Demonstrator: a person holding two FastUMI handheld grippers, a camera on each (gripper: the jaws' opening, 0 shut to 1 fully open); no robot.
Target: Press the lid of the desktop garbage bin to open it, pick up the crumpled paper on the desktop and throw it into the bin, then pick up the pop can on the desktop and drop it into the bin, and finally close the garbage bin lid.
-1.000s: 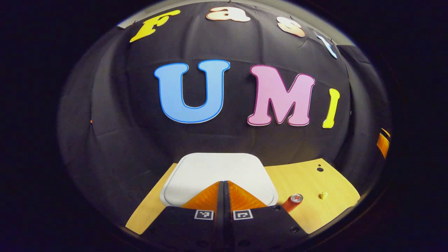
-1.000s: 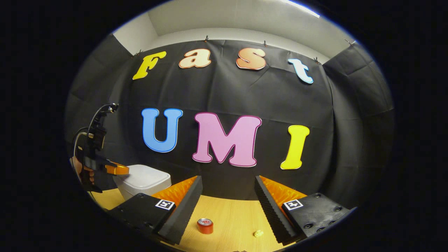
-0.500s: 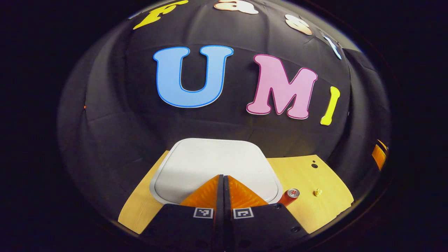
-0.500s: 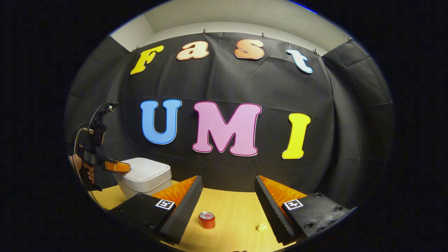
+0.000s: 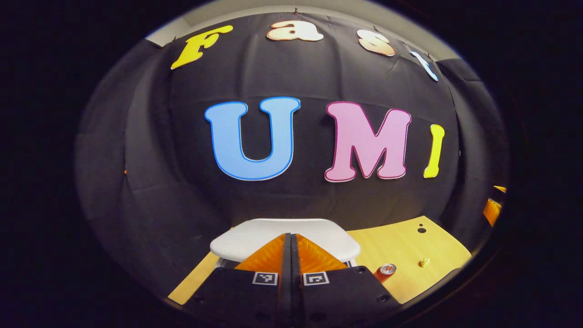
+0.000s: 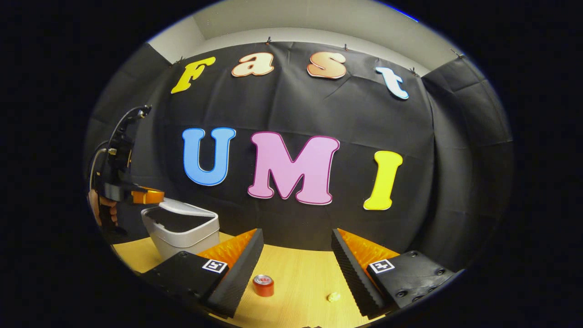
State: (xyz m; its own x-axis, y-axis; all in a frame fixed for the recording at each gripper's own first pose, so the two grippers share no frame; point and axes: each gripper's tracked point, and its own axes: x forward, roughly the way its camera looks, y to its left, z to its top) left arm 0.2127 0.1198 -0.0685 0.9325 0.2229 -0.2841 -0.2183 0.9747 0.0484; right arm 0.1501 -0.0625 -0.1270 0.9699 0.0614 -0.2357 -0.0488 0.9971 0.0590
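Observation:
The white bin (image 6: 180, 237) stands at the table's back left. Its lid (image 6: 189, 208) is tilted up, with a dark gap beneath it. My left gripper (image 6: 150, 196), held by a hand (image 6: 97, 205), hovers shut just above the lid's near edge. In the left gripper view the shut left gripper (image 5: 290, 238) sits over the raised lid (image 5: 255, 237). The red pop can (image 6: 263, 285) stands upright on the table, and the small yellowish crumpled paper (image 6: 334, 297) lies to its right. My right gripper (image 6: 297, 232) is open and empty above them. The left gripper view also has the can (image 5: 385, 271) and the paper (image 5: 424, 262).
The wooden table (image 6: 298, 273) runs back to the black cloth wall. Two small dark holes (image 5: 419, 228) mark the tabletop behind the paper. A part of the right gripper (image 5: 492, 209) shows at the far right edge of the left gripper view.
The left gripper pressed down on the shut lid, then rose. The lid has sprung up from flat to tilted open. The right gripper shifted only slightly.

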